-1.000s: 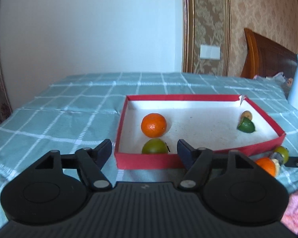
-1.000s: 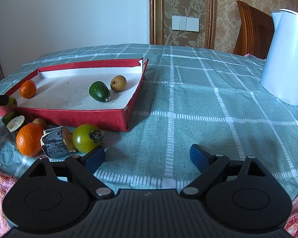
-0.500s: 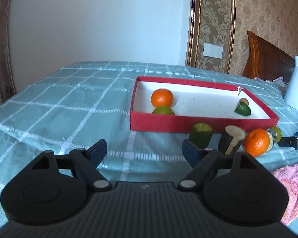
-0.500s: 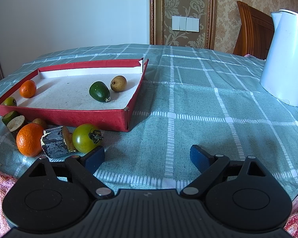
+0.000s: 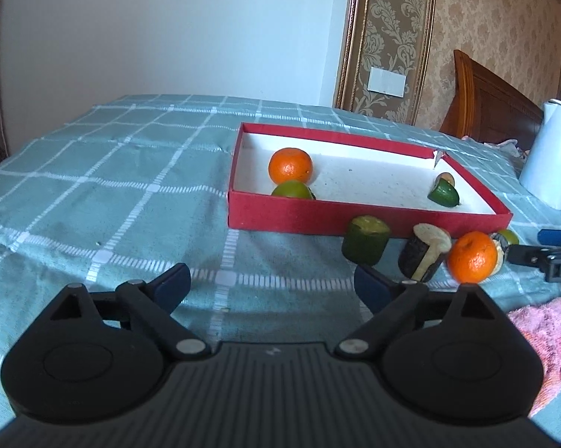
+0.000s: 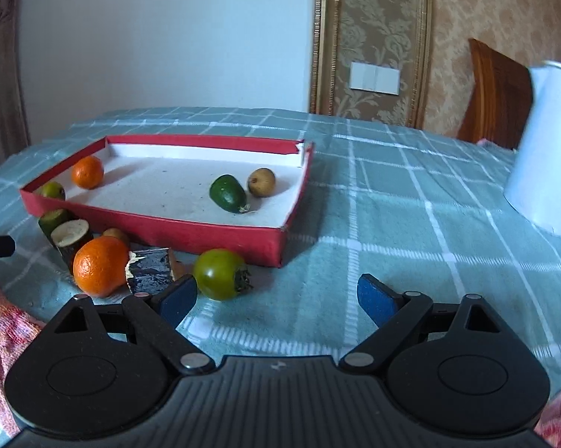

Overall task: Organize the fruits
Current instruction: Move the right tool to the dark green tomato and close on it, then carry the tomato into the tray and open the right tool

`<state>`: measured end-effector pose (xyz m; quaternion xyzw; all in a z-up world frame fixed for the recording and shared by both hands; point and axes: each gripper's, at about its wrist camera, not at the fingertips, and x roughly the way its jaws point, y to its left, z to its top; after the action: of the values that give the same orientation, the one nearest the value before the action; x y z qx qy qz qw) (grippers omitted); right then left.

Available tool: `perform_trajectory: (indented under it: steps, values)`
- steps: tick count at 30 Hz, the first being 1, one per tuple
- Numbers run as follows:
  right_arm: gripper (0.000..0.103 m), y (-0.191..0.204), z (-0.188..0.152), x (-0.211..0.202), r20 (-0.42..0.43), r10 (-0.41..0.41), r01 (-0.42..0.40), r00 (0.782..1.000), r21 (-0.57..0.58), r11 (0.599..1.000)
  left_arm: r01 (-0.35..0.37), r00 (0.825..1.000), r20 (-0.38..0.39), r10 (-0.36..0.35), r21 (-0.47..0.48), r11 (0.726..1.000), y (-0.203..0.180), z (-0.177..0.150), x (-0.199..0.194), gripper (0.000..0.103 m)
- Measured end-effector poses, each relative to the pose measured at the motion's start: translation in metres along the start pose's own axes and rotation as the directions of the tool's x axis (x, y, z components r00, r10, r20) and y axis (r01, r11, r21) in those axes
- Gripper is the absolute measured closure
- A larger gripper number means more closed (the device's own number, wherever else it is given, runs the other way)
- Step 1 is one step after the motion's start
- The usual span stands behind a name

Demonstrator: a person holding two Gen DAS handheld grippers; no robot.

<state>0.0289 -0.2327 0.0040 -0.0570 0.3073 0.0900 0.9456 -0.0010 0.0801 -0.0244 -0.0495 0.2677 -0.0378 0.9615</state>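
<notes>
A red tray [image 5: 317,216] [image 6: 190,231] holds an orange [image 5: 290,166] [image 6: 88,172], a green citrus [image 5: 292,189] [image 6: 52,190], a dark green fruit [image 6: 228,193] [image 5: 443,193] and a small brown fruit [image 6: 261,182]. In front of the tray lie a loose orange [image 6: 100,266] [image 5: 472,257], a green tomato [image 6: 220,274], a green cut piece [image 5: 365,239] [image 6: 52,220], a dark cut piece [image 5: 424,252] [image 6: 71,238] and a dark blue-black chunk [image 6: 149,270]. My left gripper [image 5: 273,285] is open and empty, back from the tray. My right gripper [image 6: 276,298] is open and empty, just right of the tomato.
A white kettle [image 6: 545,142] [image 5: 551,156] stands at the right on the teal checked tablecloth [image 6: 392,205]. A pink towel [image 5: 549,339] [image 6: 4,336] lies at the near edge. A wooden chair back [image 6: 496,86] stands behind the table.
My left gripper has pulled back from the tray's near wall, so the loose pieces in front now show. My right gripper has moved closer to the tomato and tilted.
</notes>
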Motion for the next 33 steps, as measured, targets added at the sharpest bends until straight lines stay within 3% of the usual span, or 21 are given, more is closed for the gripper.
perform_trajectory:
  steps: [9,14,18,19,20,23,33]
  values:
    - [0.014,0.01,0.006,0.007,0.014,0.012,-0.011,1.0,-0.056,0.998,0.0,1.0,-0.014,0.0,0.011,1.0,-0.001,0.0,0.0,0.007]
    - [0.028,0.013,0.006,0.009,0.0,0.05,-0.05,0.999,-0.058,0.997,0.006,1.0,-0.025,-0.006,-0.005,1.0,0.002,0.001,0.003,0.004]
    - [0.03,0.012,0.006,0.009,0.001,0.06,-0.06,0.998,-0.049,0.997,0.008,0.999,-0.032,-0.009,-0.004,1.0,0.002,0.001,0.003,0.001]
    - [0.033,0.012,0.005,0.008,0.001,0.066,-0.066,0.998,-0.042,0.997,0.009,0.999,-0.033,-0.01,-0.004,1.0,0.002,0.001,0.003,0.001]
    - [0.048,0.012,0.005,0.01,-0.01,0.072,-0.072,0.997,-0.04,0.997,0.01,0.999,-0.033,-0.011,-0.005,1.0,0.002,0.002,0.004,0.001]
    - [0.064,0.015,0.005,0.012,-0.033,0.093,-0.094,0.995,-0.034,0.995,0.01,0.999,-0.033,-0.01,-0.007,1.0,0.002,0.002,0.004,0.0]
    - [0.067,0.023,0.005,0.012,-0.037,0.061,-0.062,0.997,-0.024,0.998,0.012,0.999,-0.036,-0.013,-0.013,1.0,0.005,0.001,0.005,0.0]
